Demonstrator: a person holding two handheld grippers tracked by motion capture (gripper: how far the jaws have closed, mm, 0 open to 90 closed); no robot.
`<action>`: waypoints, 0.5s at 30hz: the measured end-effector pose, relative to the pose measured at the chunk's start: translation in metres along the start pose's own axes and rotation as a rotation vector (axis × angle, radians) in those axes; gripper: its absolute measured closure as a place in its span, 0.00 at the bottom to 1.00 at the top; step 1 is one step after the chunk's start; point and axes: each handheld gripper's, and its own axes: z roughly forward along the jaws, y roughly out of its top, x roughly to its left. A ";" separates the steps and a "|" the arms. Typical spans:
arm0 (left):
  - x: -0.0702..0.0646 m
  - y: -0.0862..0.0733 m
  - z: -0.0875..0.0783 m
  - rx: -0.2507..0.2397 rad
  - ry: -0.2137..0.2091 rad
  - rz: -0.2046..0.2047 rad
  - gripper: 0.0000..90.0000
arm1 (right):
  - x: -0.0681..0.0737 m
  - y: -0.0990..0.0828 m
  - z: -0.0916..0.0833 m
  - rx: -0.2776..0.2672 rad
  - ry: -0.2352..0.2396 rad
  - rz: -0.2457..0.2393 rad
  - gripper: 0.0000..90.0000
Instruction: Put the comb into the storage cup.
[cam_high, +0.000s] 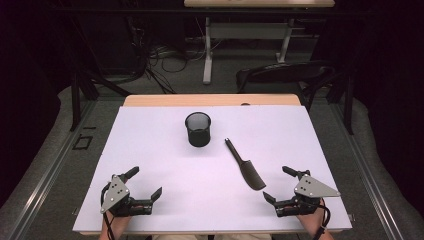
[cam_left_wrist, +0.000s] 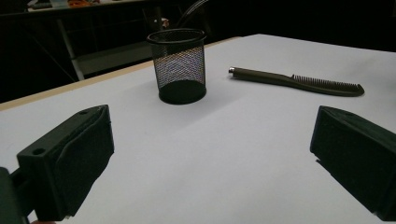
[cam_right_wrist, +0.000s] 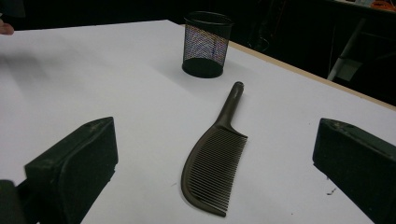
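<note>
my right gripper (cam_high: 281, 187) is wide open, holding nothing. the comb (cam_right_wrist: 215, 169) lies flat just ahead, near-right of the mesh cup (cam_high: 198, 129). looks light, stiff, slippery; i'd pinch its handle.

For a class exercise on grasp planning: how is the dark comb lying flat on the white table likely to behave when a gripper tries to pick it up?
The comb lies flat and thin on the table, so jaws may struggle to get under it. It looks like smooth plastic, probably light and apt to slide if pushed. Its narrow handle seems the stiffest place to pinch; the fine teeth may flex.
</note>
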 end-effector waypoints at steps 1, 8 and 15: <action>0.000 0.000 0.000 0.000 0.001 -0.001 0.00 | 0.000 0.000 0.000 0.008 0.002 0.005 0.00; 0.000 0.000 0.002 0.006 -0.005 0.003 0.00 | 0.000 0.002 0.009 0.040 0.010 0.009 0.00; 0.000 0.000 0.002 0.007 0.005 -0.003 0.00 | -0.001 0.006 0.018 0.075 0.029 0.032 0.00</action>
